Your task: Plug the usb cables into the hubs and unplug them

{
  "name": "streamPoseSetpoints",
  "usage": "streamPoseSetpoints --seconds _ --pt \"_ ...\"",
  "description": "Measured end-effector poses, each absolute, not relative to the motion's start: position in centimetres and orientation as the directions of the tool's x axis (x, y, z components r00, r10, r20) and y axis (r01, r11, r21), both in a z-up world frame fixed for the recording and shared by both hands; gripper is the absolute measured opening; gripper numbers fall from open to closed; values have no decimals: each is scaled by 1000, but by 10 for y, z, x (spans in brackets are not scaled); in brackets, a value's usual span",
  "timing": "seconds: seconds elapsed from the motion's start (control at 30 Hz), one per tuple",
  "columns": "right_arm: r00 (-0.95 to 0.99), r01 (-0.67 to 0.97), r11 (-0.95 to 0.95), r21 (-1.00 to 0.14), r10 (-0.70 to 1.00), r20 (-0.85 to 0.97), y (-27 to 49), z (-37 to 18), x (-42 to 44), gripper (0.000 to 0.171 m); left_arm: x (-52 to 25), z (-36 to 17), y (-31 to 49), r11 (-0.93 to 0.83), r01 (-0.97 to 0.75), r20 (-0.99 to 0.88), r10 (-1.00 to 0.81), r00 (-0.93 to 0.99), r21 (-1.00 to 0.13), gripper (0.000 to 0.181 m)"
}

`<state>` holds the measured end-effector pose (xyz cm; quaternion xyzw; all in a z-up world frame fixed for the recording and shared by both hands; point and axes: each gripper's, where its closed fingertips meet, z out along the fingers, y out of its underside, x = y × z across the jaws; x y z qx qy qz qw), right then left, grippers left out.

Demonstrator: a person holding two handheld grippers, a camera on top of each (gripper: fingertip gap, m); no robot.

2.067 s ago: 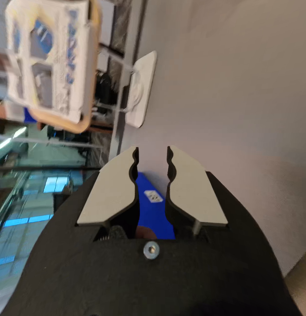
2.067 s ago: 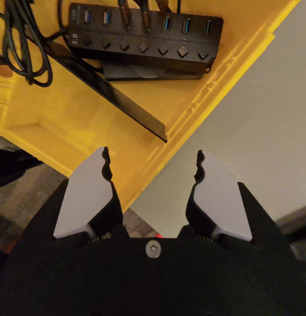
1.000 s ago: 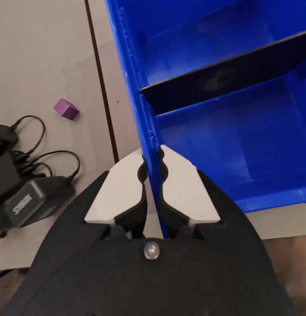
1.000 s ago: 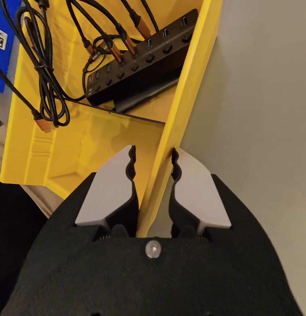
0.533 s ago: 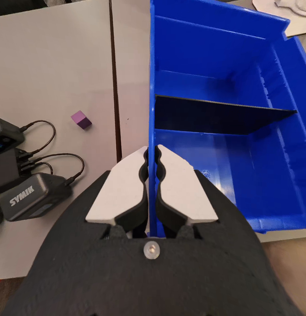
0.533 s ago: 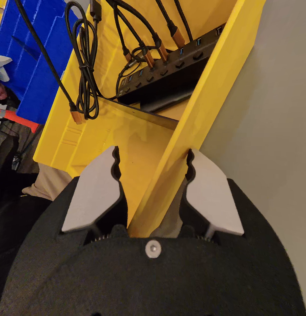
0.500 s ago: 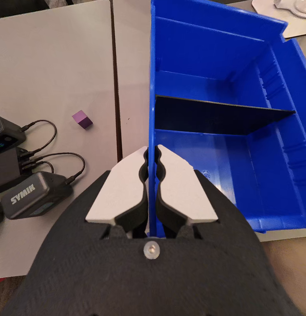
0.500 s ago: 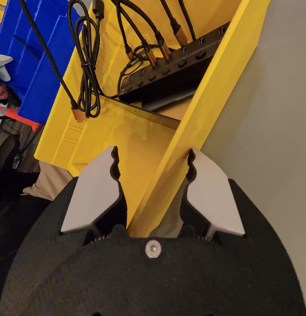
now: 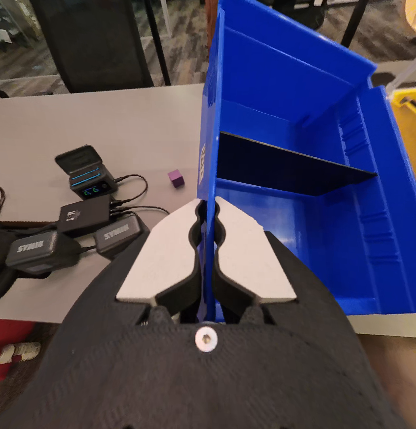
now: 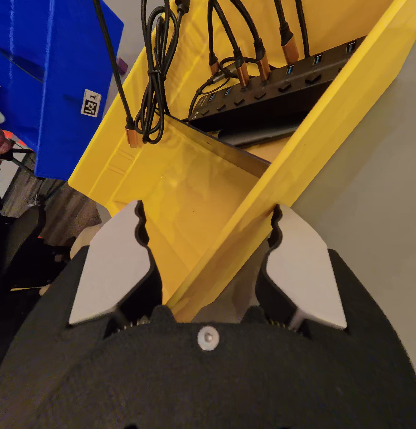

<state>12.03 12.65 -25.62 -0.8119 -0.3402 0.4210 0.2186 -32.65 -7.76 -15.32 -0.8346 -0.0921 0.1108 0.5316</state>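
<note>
My left gripper (image 9: 208, 204) is shut on the left wall of the blue bin (image 9: 211, 151), which has a black divider (image 9: 283, 167) and shows nothing inside. My right gripper (image 10: 208, 206) is open wide and straddles the right wall of the yellow bin (image 10: 295, 162); the right fingertip (image 10: 293, 222) is close to that wall. A black USB hub (image 10: 272, 97) lies in the yellow bin's far compartment with several copper-tipped cables (image 10: 243, 72) plugged in. A loose copper plug (image 10: 131, 137) hangs beside a coiled black cable (image 10: 155, 81).
Black charger boxes with cables (image 9: 86, 218) and a small purple cube (image 9: 176, 178) lie on the grey table (image 9: 97, 120) left of the blue bin. The blue bin (image 10: 63, 81) stands left of the yellow bin. The table's front edge is close below both bins.
My right gripper has opened wider, off the yellow bin's wall. My left gripper has closed tighter on the blue bin's wall, and its view has tilted up to show more of the table.
</note>
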Motion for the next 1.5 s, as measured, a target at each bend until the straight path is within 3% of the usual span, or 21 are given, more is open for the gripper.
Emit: streamPoseSetpoints --seconds 0.03,0.37,0.63,0.87,1.07,1.17,1.33,1.5 --pt "408 371 -666 -647 743 -531 125 -256 111 105 -329 -147 -83 -395 46 -74 284 956 -918 5" --pt "340 410 -618 -671 786 -516 97 -256 15 122 -321 -54 -127 -116 80 40 313 949 -990 5" --pt "97 368 -652 -663 736 -670 49 -230 -47 147 -257 -19 -102 -73 37 21 216 976 -997 5" --pt "129 246 -602 -760 797 -590 91 -174 63 145 -165 -26 -29 -104 39 38 12 999 -994 4" --pt "145 110 -574 -811 817 -558 78 -127 195 123 -43 -61 54 -180 6 45 -212 976 -984 5" --pt "171 91 -570 -817 817 -551 42 -133 227 124 20 -86 84 -242 -5 73 -310 948 -970 5" --pt "406 110 -529 -841 797 -448 46 -165 264 123 114 -135 116 -343 -29 127 -425 896 -939 5" --pt "570 163 -582 -797 715 -406 73 -205 314 97 161 -177 134 -415 -22 174 -427 887 -910 6"
